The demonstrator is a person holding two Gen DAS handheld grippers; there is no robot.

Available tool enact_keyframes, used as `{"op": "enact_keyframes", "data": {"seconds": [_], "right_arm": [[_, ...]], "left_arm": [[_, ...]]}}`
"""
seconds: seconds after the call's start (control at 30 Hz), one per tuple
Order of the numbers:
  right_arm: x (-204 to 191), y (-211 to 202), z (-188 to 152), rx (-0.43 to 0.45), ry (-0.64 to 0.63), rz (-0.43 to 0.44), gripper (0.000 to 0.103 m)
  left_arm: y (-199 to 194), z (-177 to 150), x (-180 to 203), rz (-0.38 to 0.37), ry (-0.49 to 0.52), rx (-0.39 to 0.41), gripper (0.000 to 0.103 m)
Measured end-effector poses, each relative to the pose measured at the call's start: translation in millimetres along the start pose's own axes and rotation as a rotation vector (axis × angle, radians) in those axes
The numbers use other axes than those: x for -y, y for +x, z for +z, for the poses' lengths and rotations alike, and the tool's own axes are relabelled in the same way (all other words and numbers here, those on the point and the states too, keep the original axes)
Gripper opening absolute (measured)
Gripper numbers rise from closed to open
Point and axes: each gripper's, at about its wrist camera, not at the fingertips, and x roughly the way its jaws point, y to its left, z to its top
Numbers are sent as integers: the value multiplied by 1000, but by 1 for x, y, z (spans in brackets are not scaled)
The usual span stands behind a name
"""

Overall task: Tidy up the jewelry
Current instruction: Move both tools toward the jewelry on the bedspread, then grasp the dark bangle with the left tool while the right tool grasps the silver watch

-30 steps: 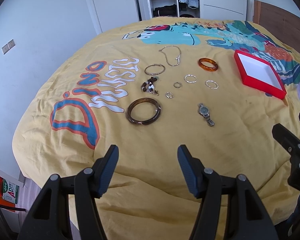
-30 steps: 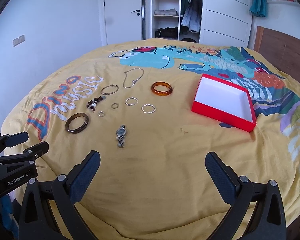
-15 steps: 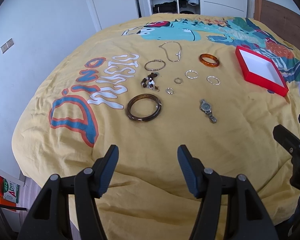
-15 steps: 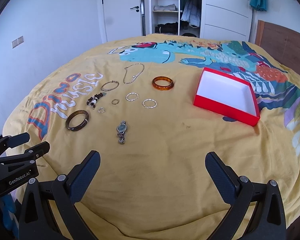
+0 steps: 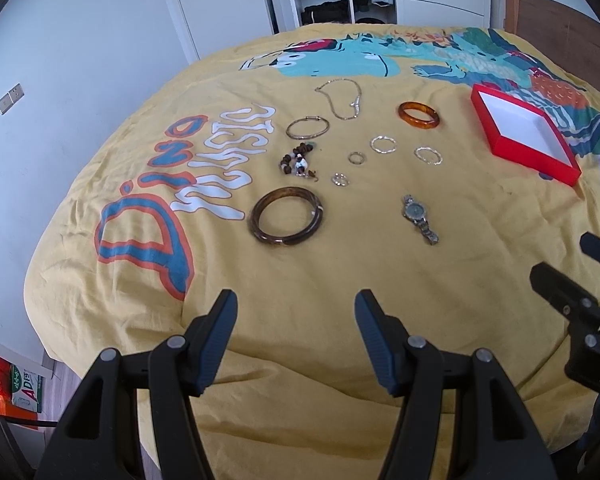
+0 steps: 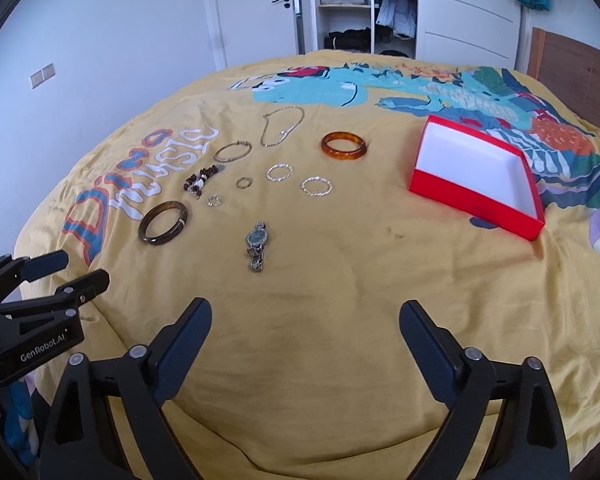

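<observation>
Nearest the cameras, the left gripper (image 5: pixel 296 304) hangs over the front of the yellow bedspread (image 5: pixel 300 280) with its jaws apart and nothing between them; the right gripper (image 6: pixel 305 314) does the same beside it, jaws spread wider and likewise empty. Just beyond lie the dark brown bangle (image 5: pixel 287 221) and, to its right and well apart from it, the wristwatch (image 5: pixel 418 217) — both flat on the cloth. Farther on comes a loose scatter: a beaded bracelet (image 5: pixel 298 160), two small rings (image 5: pixel 339 179) and (image 5: pixel 357 157), then two silver hoops (image 5: pixel 383 145) and (image 5: pixel 428 155). Behind those sit a thin silver bangle (image 5: pixel 308 128), the amber bangle (image 5: pixel 418 115) and a chain necklace (image 5: pixel 342 98). Off to the right stands the open red box (image 6: pixel 472 196) (white inside, nothing in it) — apart from all the jewelry.
</observation>
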Motion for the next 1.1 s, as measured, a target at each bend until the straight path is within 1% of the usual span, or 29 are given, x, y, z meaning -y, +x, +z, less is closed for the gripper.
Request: {"op": "enact_keyframes", "data": {"seconds": [0.23, 0.3, 0.37, 0.47, 0.57, 0.67, 0.8, 0.9, 0.93, 1.0, 1.03, 1.07, 1.1], "right_arm": [[-1, 18, -1, -43, -9, 39, 82], [0, 24, -1, -58, -6, 53, 77], [1, 32, 1, -77, -5, 73, 68], [1, 43, 4, -101, -8, 109, 59], [-1, 53, 9, -116, -16, 135, 57], [-2, 69, 17, -132, -13, 168, 54], [-2, 85, 27, -146, -13, 194, 51], [-4, 98, 34, -164, -14, 223, 51], [-5, 102, 35, -169, -18, 229, 51], [-8, 114, 38, -186, -25, 246, 50], [-9, 118, 38, -190, -23, 254, 47], [-11, 125, 40, -200, -19, 271, 43], [-11, 130, 41, -204, -17, 278, 42]], "left_arm": [[16, 4, -3, -7, -3, -26, 59], [22, 5, -6, -11, -7, -40, 59], [28, 7, -8, -18, -8, -49, 59], [37, 12, -14, -51, -14, -50, 59], [49, 25, -19, -82, -9, -45, 59], [65, 40, -20, -133, 4, -50, 59], [95, 57, -17, -146, 17, -83, 58], [115, 57, -11, -146, 51, -117, 58], [123, 56, -9, -142, 66, -132, 57], [132, 52, -9, -139, 80, -152, 45], [137, 51, -10, -145, 78, -168, 35], [142, 49, -11, -155, 70, -181, 33], [144, 49, -13, -158, 66, -182, 32]]}}
